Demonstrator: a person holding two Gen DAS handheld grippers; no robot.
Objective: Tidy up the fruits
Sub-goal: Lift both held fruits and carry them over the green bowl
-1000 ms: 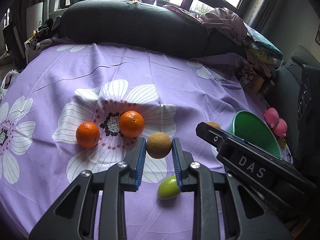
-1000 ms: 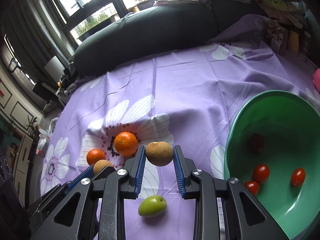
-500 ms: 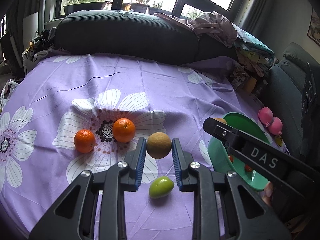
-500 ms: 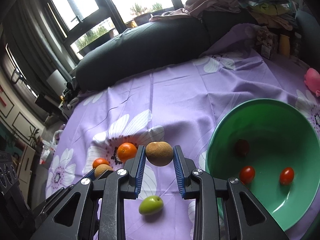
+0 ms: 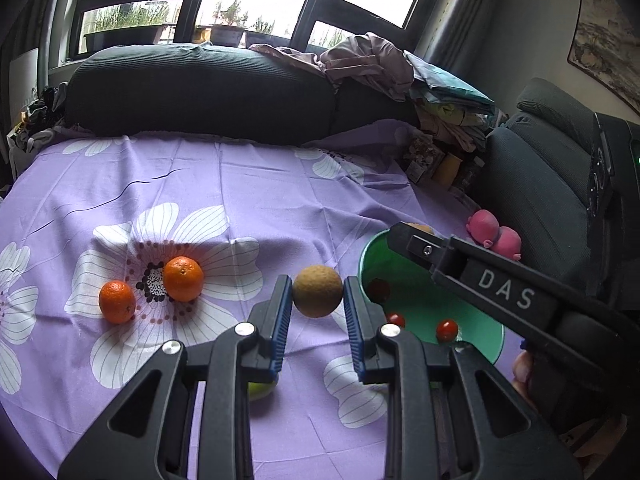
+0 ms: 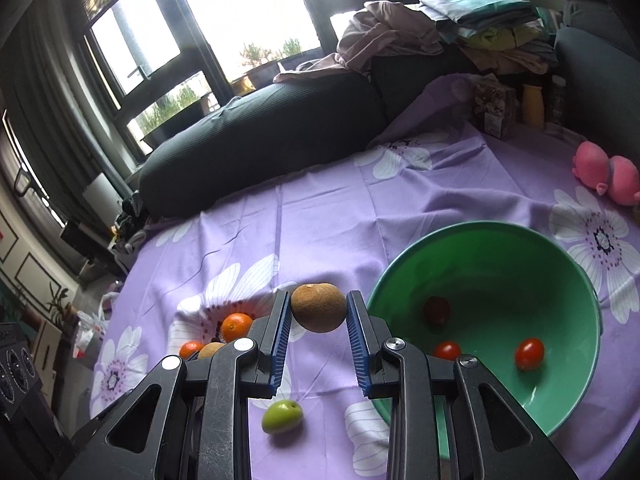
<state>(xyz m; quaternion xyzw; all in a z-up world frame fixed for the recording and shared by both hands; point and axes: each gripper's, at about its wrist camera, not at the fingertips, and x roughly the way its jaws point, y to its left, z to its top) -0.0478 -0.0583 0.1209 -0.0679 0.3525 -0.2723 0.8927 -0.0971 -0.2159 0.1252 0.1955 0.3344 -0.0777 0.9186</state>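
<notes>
I am holding a brown round fruit point(image 5: 318, 291) pinched between the blue pads of my left gripper point(image 5: 316, 312), and a second brown round fruit point(image 6: 318, 307) is being squeezed the same way in my right gripper point(image 6: 318, 328); each pair of fingers is closed only as far as the fruit allows. Both fruits are hanging in the air above the purple flowered cloth point(image 5: 240, 184).

Just to the right of my right fingers the green bowl point(image 6: 560, 400) is sitting with two cherry tomatoes point(image 6: 529, 354) and a darker red fruit point(image 6: 437, 309) inside, so I judge the sorting is partly done. Left on the cloth are two oranges point(image 5: 183, 279) off to the left of my left fingers, and a green fruit point(image 6: 281, 416) lying below and between my right fingers. In my judgement the two held fruits are going to the bowl next, then those three.

Compared with a second ago, both grips are staying unchanged, while I am lifting and carrying rightward: the oranges are sliding away to the left, the bowl is showing more of its inside, and the green fruit is slipping behind my left finger.
</notes>
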